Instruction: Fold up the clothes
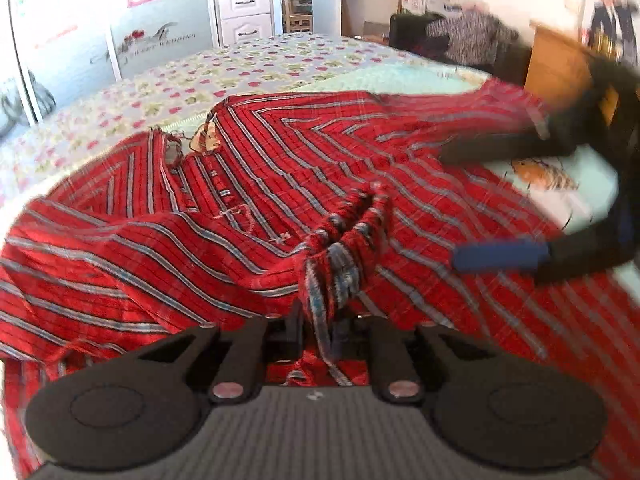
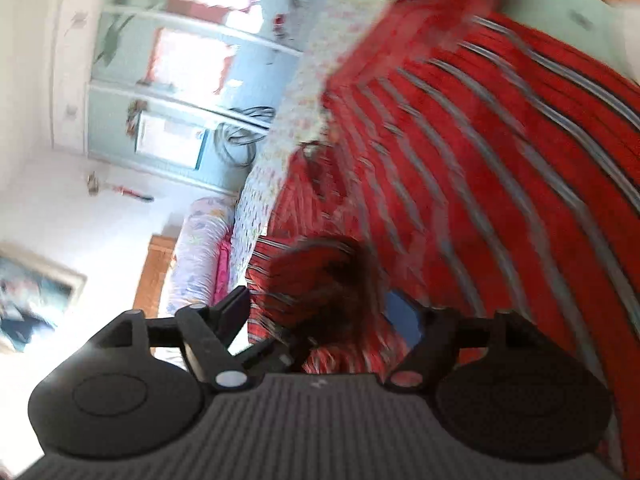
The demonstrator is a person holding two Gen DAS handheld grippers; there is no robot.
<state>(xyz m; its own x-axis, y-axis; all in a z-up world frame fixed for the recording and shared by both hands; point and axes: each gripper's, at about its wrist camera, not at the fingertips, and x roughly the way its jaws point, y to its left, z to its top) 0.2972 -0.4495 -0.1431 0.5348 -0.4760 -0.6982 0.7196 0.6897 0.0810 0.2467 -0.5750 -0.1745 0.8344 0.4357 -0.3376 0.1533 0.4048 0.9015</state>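
A red striped shirt point(image 1: 280, 152) lies spread over the bed, collar toward the far side. At the bottom of the left wrist view my left gripper point(image 1: 320, 330) has its fingers close together, pinching a bunched ridge of the shirt's cloth that rises between them. My right gripper point(image 1: 450, 208) comes in from the right with its jaws wide apart over the shirt's right side, and one blue pad point(image 1: 500, 260) shows. In the blurred right wrist view the right gripper point(image 2: 320, 308) stands open, with red shirt point(image 2: 480, 160) cloth lying loose between the fingers.
The bed point(image 1: 240, 68) has a floral sheet. A pale cover with a cartoon print point(image 1: 552, 176) lies at the right. White drawers point(image 1: 244, 12) and a wardrobe point(image 1: 60, 40) stand beyond it. A wooden cabinet point(image 1: 556, 64) and a dark chair with clothes point(image 1: 460, 40) stand at the far right.
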